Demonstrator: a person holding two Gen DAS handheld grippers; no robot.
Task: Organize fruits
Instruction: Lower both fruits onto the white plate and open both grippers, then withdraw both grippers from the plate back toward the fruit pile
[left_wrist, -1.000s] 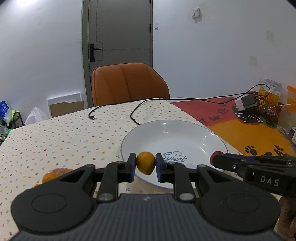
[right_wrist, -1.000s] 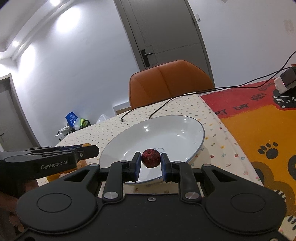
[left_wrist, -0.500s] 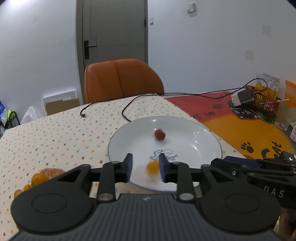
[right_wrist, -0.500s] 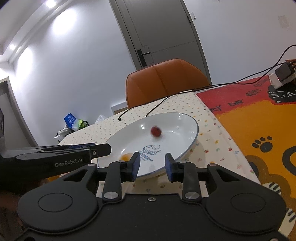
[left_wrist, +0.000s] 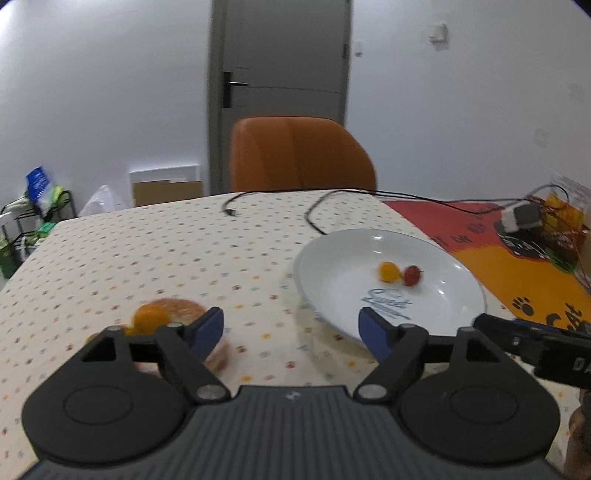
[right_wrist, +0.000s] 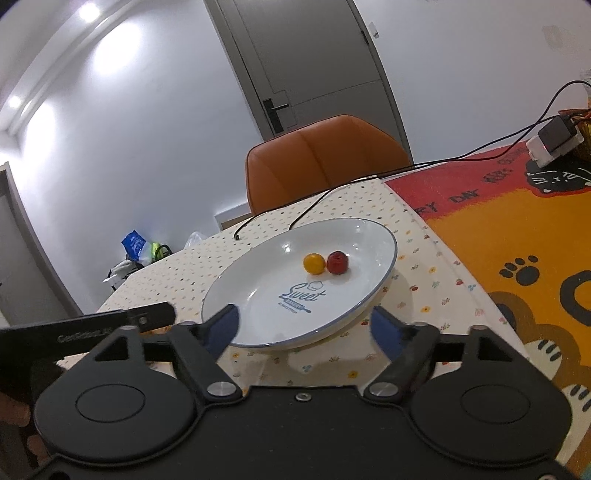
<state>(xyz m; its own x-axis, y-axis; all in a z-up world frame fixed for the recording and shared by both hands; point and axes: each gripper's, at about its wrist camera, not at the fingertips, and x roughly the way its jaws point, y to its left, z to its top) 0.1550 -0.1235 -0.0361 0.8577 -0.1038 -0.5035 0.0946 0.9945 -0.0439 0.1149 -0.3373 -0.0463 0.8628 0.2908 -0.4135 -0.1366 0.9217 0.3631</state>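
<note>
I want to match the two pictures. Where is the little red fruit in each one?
Left wrist view: the little red fruit lies right of centre, in the white plate, just right of the yellow fruit.
Right wrist view: the little red fruit lies near the centre, again right of the yellow fruit.
Shared landmark: the blue "Sweet" print on the plate.

White walls all round, a grey door (left_wrist: 280, 55) straight ahead, an orange chair (right_wrist: 325, 162) pushed up to the far edge of the dotted tablecloth (left_wrist: 147, 258). Ceiling lights (right_wrist: 88, 11) glare on the left; a cluttered rack (left_wrist: 33, 218) stands by the wall.
</note>
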